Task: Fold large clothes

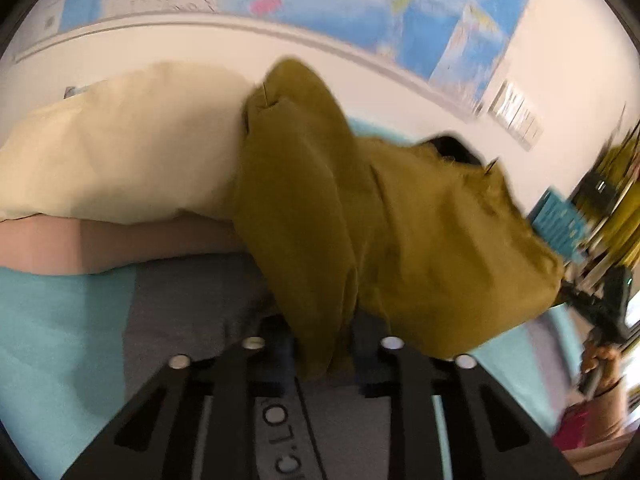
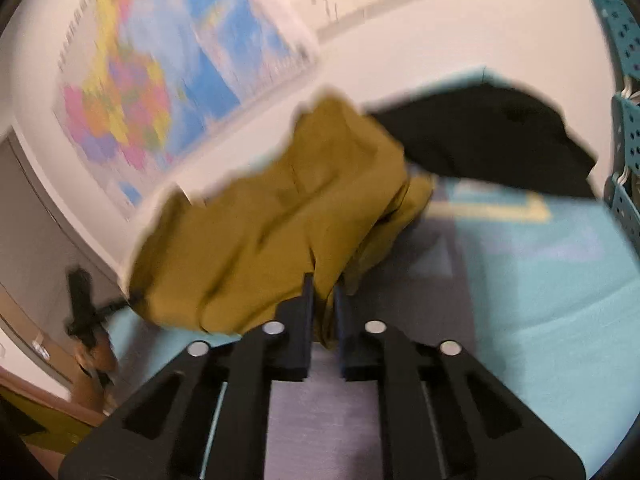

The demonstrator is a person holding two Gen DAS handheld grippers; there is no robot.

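An olive-green garment [image 1: 360, 220] hangs in the air above the bed, stretched between my two grippers. My left gripper [image 1: 322, 344] is shut on one edge of it; the cloth drapes over the fingers and hides their tips. In the right wrist view the same garment [image 2: 260, 232] bunches in front of my right gripper [image 2: 323, 296], which is shut on a fold of it. The other gripper [image 2: 82, 308] shows far left, holding the far end. Both views are blurred by motion.
The bed has a teal and grey cover [image 2: 540, 280]. A cream pillow [image 1: 120, 148] and a pink one [image 1: 100, 244] lie at its head. A black garment [image 2: 492, 140] lies at the back. A map [image 2: 132, 92] hangs on the wall. Teal perforated bins [image 2: 628, 128] stand right.
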